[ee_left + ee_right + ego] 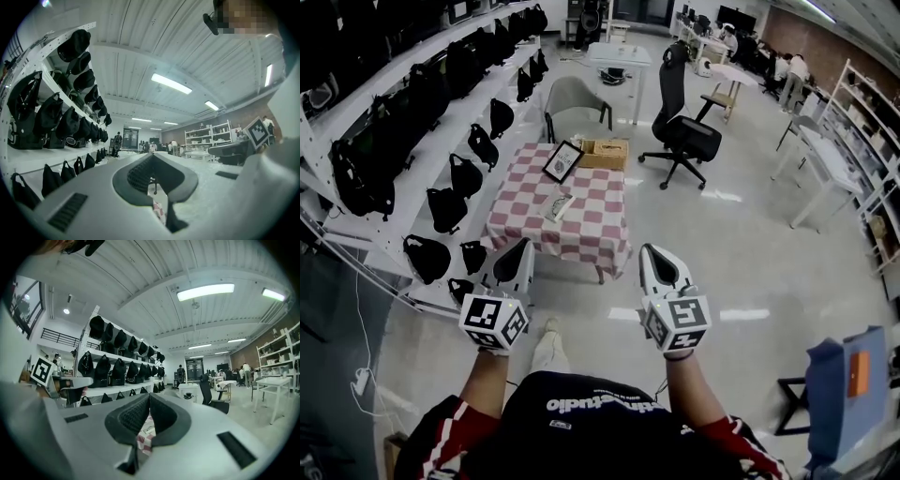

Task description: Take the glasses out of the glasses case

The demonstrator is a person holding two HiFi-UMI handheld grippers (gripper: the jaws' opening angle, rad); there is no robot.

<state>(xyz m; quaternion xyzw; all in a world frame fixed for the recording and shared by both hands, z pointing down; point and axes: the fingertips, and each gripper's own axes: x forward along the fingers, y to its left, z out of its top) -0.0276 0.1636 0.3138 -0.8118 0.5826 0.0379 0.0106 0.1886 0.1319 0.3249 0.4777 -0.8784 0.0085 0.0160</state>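
At the head view's centre, the glasses case is seen on the checked table, well apart from the left gripper and right gripper, both closed and empty; the jaws are best opened on approach.

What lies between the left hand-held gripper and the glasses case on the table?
Only bare checked tablecloth up to the glasses case, in the head view.

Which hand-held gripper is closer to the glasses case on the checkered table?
Left, I think. The left hand-held gripper hangs short of the table, just left of the glasses case. The right hand-held gripper is further off, past the table's right edge. Neither touches it.
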